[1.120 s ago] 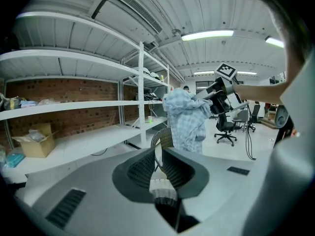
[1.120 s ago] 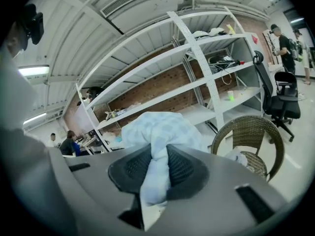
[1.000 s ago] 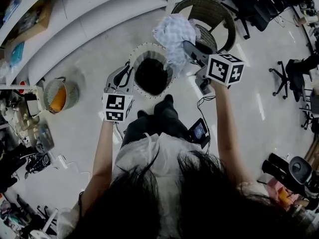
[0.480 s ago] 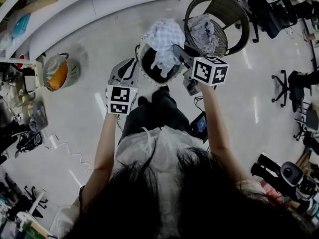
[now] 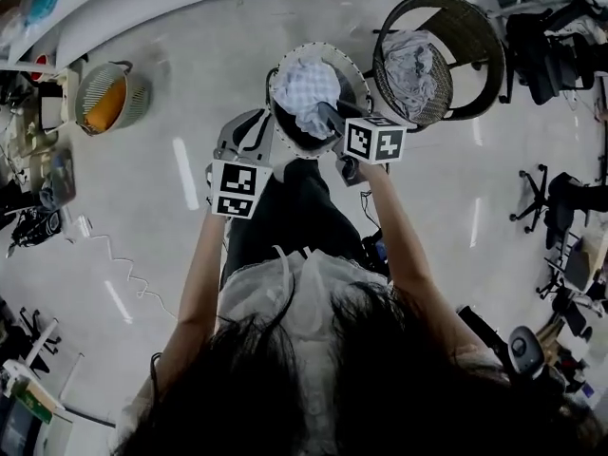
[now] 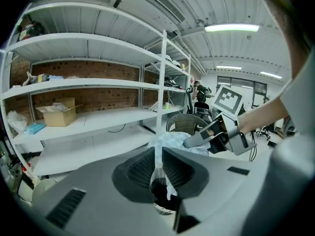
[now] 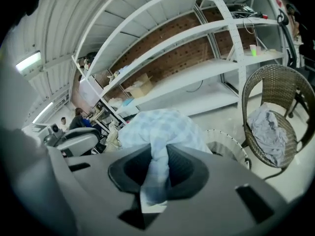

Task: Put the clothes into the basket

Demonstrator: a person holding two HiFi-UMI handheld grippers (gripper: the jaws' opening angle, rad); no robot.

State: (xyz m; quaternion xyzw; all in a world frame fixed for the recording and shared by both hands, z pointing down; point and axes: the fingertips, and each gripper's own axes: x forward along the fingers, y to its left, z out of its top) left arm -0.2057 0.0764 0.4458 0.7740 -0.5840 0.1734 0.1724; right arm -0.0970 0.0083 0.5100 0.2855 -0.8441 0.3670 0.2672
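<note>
Right over the basket (image 5: 357,66) mouth | right gripper (image 5: 328,119) clamped on the checked cloth (image 5: 304,85), basket straight below it | left gripper (image 6: 158,168) beside the basket, jaws pretty much together, empty

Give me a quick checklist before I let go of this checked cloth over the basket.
1. Right gripper clamped on the checked cloth: ok.
2. Cloth above the basket opening: ok.
3. Cloth down below the rim: not ok, most of it bunches above.
4. Left gripper steadying the basket rim: cannot tell.
5. Wicker chair cleared of clothes: not ok, a grey garment lies on it.
</note>
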